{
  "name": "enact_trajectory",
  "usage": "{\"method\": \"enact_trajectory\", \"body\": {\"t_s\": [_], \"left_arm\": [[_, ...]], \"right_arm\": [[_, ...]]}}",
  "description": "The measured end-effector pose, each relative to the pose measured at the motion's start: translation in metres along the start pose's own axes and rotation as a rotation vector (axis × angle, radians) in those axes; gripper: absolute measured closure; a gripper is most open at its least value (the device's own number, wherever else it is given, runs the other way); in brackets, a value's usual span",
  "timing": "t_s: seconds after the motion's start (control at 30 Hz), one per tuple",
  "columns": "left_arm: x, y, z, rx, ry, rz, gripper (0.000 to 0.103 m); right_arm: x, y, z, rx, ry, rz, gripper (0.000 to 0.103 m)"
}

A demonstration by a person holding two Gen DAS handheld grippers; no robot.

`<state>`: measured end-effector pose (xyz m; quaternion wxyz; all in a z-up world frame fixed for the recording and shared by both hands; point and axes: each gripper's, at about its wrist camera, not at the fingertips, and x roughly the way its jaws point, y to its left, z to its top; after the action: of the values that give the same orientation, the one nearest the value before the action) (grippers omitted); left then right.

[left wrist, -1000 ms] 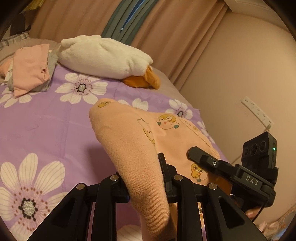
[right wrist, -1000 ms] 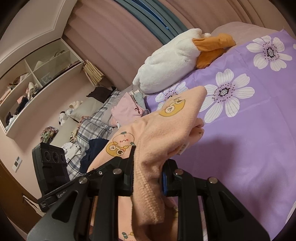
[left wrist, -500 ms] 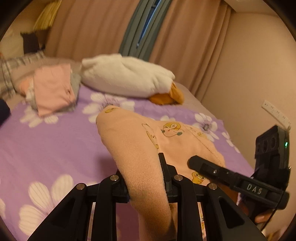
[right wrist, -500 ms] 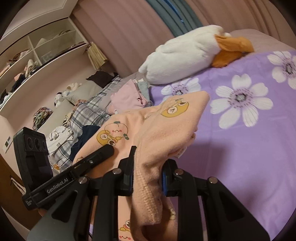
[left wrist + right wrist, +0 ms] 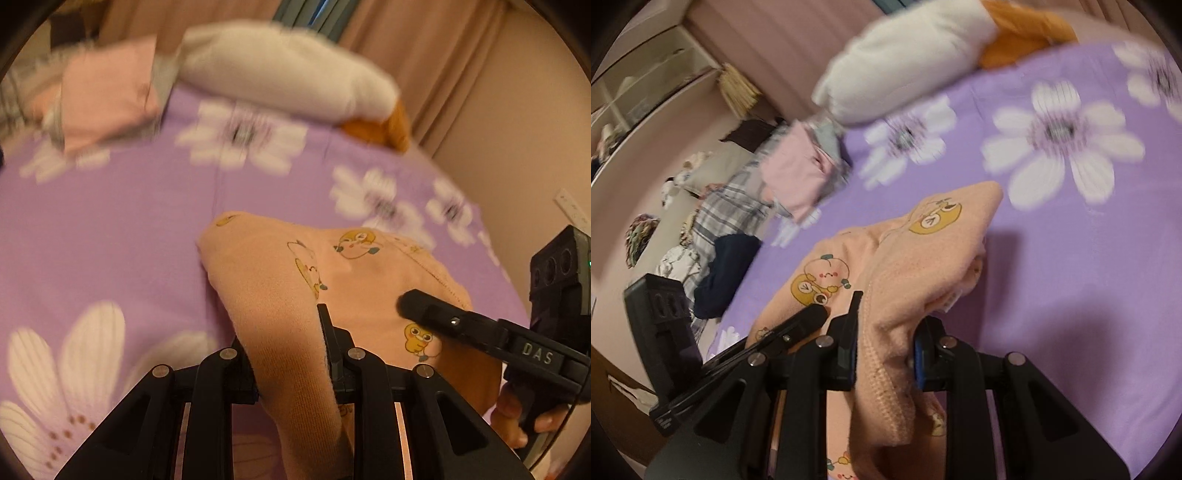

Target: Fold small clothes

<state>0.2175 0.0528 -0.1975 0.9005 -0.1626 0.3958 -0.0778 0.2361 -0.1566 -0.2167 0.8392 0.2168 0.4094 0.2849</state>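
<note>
L gripper (image 5: 291,354): jaws narrow, clamped on a bunched edge of the peach fleece baby garment w/ cartoon animal prints (image 5: 351,280). R gripper (image 5: 884,354): same, narrow, pinching the stitched hem of that garment (image 5: 897,266). Each tong holds one side, prob. so the cloth spreads between them and can be laid flat w/o collapsing; far end of the garment droops ahead of both grippers toward the bed, looks close to the sheet, contact can't tell (blur). In the L view the R gripper's black finger crosses just beside the cloth on the right, a hand (image 5: 517,417) on its handle at the lower right.

Surface: purple bedsheet w/ big white daisy print (image 5: 110,221), soft, so the fabric should settle rather than slide. Further back, a small stack of folded pink and grey clothes (image 5: 801,173) sits near the head of the bed, likely the done pile. Just beside it, a white plush goose w/ orange beak (image 5: 288,74). Behind: beige pleated curtains (image 5: 424,55), plain wall w/ white power strip (image 5: 570,208); R view shows plaid bedding (image 5: 731,206) and open shelving (image 5: 646,85) at left.
</note>
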Motion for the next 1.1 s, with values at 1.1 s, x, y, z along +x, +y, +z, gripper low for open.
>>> {"method": "enact_trajectory", "body": {"t_s": [1.1], "left_arm": [[-0.015, 0.022, -0.028, -0.115, 0.128, 0.263, 0.042]], "right_arm": [[0.006, -0.036, -0.041, 0.064, 0.100, -0.197, 0.077]]}}
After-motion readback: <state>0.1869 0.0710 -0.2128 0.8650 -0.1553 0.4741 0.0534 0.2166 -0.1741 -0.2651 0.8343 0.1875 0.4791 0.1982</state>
